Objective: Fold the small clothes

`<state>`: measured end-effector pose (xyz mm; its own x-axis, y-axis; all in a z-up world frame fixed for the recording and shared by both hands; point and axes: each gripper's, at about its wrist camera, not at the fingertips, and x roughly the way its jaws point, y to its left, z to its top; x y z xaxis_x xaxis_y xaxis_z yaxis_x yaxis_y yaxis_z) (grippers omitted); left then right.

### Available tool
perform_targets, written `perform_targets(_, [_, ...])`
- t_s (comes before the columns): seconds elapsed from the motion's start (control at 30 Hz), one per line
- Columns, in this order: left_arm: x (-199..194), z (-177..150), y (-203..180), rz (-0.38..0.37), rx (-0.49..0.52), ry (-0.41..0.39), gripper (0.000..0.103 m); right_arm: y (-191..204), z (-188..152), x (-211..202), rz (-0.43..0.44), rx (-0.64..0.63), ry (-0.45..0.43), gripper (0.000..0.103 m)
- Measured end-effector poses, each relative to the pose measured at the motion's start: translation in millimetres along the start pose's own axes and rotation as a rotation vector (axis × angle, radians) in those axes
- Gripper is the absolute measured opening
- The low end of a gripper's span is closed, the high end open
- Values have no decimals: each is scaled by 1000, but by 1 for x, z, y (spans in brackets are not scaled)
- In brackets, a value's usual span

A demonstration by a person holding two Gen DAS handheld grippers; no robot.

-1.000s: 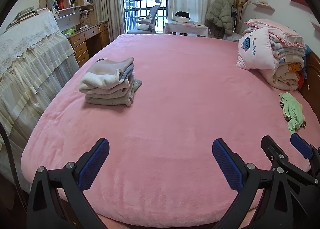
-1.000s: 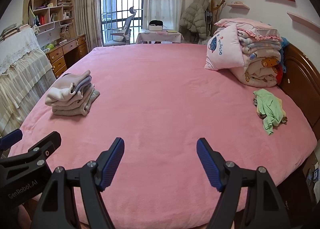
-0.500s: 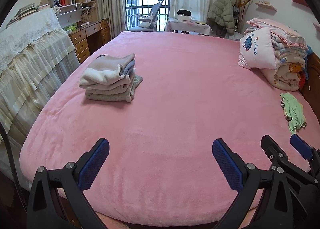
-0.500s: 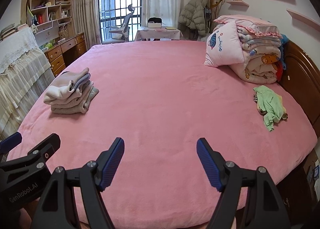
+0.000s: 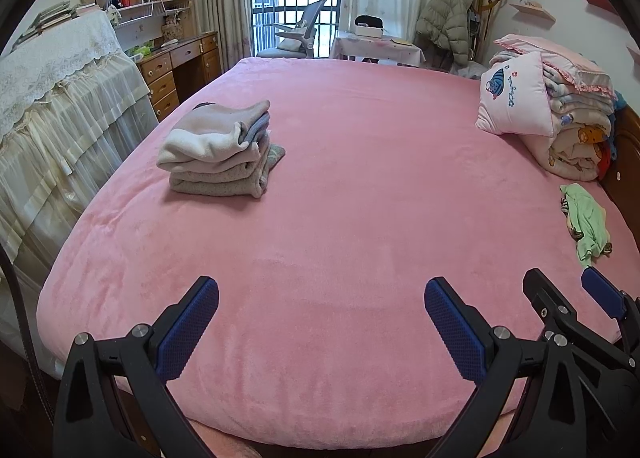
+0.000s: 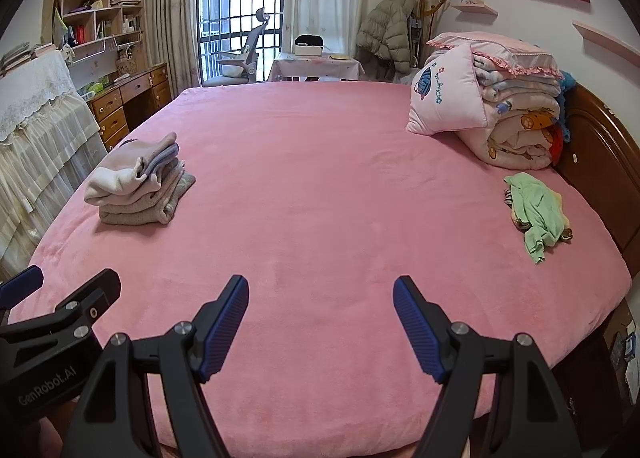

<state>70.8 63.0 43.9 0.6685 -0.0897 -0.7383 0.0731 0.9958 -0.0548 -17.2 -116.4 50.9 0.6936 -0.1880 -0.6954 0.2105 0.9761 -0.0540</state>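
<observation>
Left gripper and right gripper hang over the near edge of the pink bed, fingers spread, holding nothing. Folded stack of clothes at 10 o'clock. Crumpled green garment at 2 o'clock, just beside the wooden headboard.

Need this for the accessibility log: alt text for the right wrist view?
The open right gripper hovers over the near edge of a pink bed, holding nothing. A folded stack lies at left and a crumpled green garment at right, near the bedding pile. The left gripper's tip shows at lower left.
</observation>
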Motion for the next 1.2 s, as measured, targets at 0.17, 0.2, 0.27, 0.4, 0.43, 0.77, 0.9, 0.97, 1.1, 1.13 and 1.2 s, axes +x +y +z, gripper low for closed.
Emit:
perform_targets(0.17, [0, -1, 0, -1, 1, 0, 102, 0, 0, 0, 0, 2, -2, 75])
perform_targets(0.2, [0, -1, -1, 0, 1, 0, 102, 0, 0, 0, 1, 2, -2, 75])
perform_targets(0.27, [1, -1, -1, -2, 4, 2, 102, 0, 0, 0, -1, 1, 0, 75])
perform_targets(0.4, [1, -3, 0, -6, 9, 3, 102, -2, 0, 0, -3, 2, -1, 75])
perform_targets(0.43, [1, -2, 1, -6, 11, 1, 102, -4, 0, 0, -5, 1, -2, 75])
perform_targets(0.77, [1, -2, 2, -15, 20, 1, 102, -9, 0, 0, -9, 0, -6, 75])
perform_targets(0.9, [1, -3, 3, -15, 21, 2, 102, -10, 1, 0, -10, -1, -4, 75])
perform_targets(0.97, [1, -3, 4, -15, 22, 4, 102, -9, 1, 0, -10, 0, -3, 75])
perform_targets(1.1, [1, -3, 3, -14, 22, 2, 102, -15, 2, 0, -14, 0, -5, 75])
perform_targets(1.13, [1, -3, 3, -14, 24, 2, 102, -18, 2, 0, -16, -1, -7, 75])
perform_targets(1.2, [1, -3, 4, -15, 25, 3, 102, -23, 2, 0, -18, 0, -7, 75])
